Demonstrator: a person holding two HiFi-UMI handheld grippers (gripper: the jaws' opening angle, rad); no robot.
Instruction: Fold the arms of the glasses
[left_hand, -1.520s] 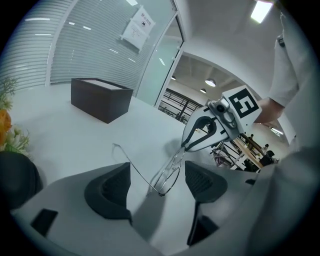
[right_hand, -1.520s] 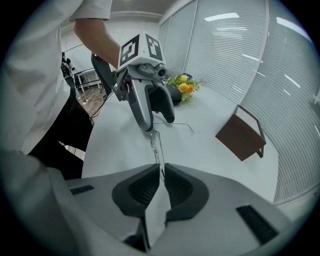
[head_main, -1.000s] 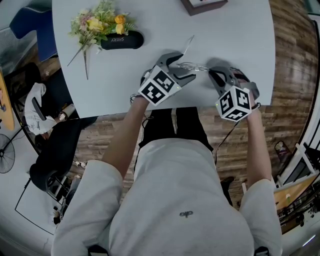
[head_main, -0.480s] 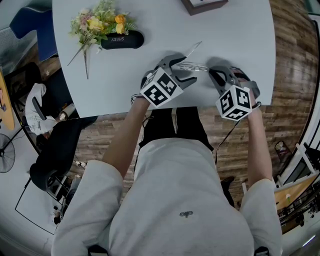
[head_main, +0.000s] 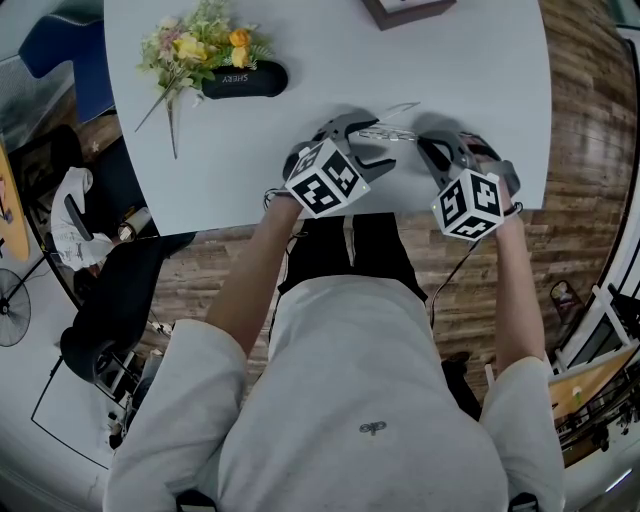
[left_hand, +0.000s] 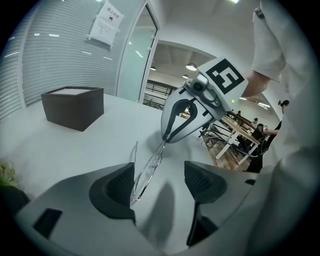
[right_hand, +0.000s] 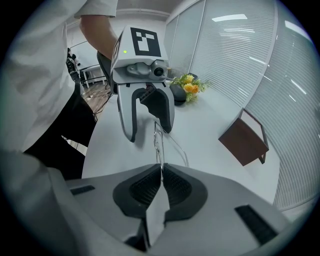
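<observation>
Glasses (right_hand: 158, 142) look light, wiry and fragile; right gripper (right_hand: 161, 167) pinches one end, left gripper (left_hand: 159, 175) gapes, arm (left_hand: 134, 172) at its nine o'clock

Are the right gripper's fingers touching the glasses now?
Touching. The right gripper view shows the fingers of the right gripper shut on the glasses frame.

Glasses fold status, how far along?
Done: the right gripper is shut on one end of the glasses, holding them over the white table. In hand: the left gripper, jaws apart, has the glasses' other end beside one pad; contact is unclear. Left: one arm sticks out at an angle, so folding isn't finished; the other arm's state I cannot tell.
</observation>
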